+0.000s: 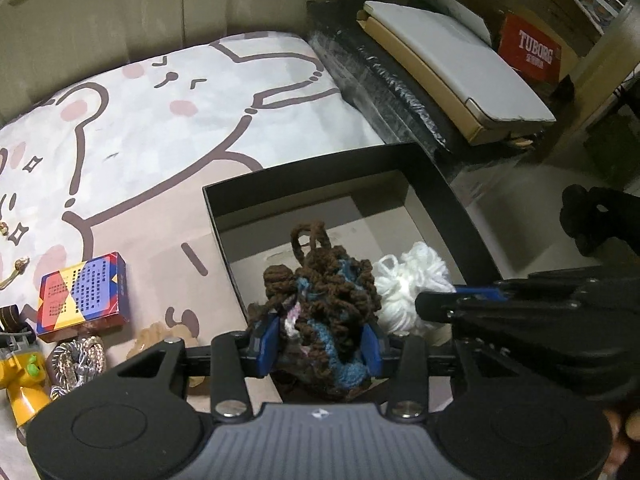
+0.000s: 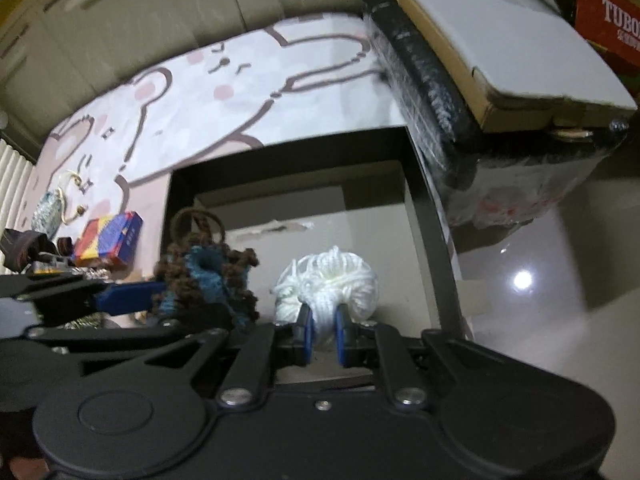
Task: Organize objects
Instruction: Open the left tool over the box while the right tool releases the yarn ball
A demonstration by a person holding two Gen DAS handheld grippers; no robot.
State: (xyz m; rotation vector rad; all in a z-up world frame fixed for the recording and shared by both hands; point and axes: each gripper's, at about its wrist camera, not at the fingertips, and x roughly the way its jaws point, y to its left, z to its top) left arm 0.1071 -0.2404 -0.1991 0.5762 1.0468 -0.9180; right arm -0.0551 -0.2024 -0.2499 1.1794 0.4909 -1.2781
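My left gripper [image 1: 322,340] is shut on a brown and blue knitted yarn piece [image 1: 328,292] and holds it over the open black box [image 1: 440,184]. My right gripper [image 2: 322,336] is shut on a white yarn ball [image 2: 332,284] inside the same box [image 2: 424,208]. In the left wrist view the white ball [image 1: 408,280] sits just right of the knitted piece, with the right gripper's finger [image 1: 440,306] at it. In the right wrist view the knitted piece [image 2: 204,276] hangs to the left, held by the left gripper's blue pad [image 2: 128,298].
The box stands on a bed with a cartoon-print sheet [image 1: 160,120]. Left of it lie a colourful small carton [image 1: 82,292], a silver rope coil [image 1: 78,360], a yellow toy [image 1: 22,380] and other small items. A wrapped black case [image 1: 380,80] with a flat cardboard box [image 1: 452,60] lies at right.
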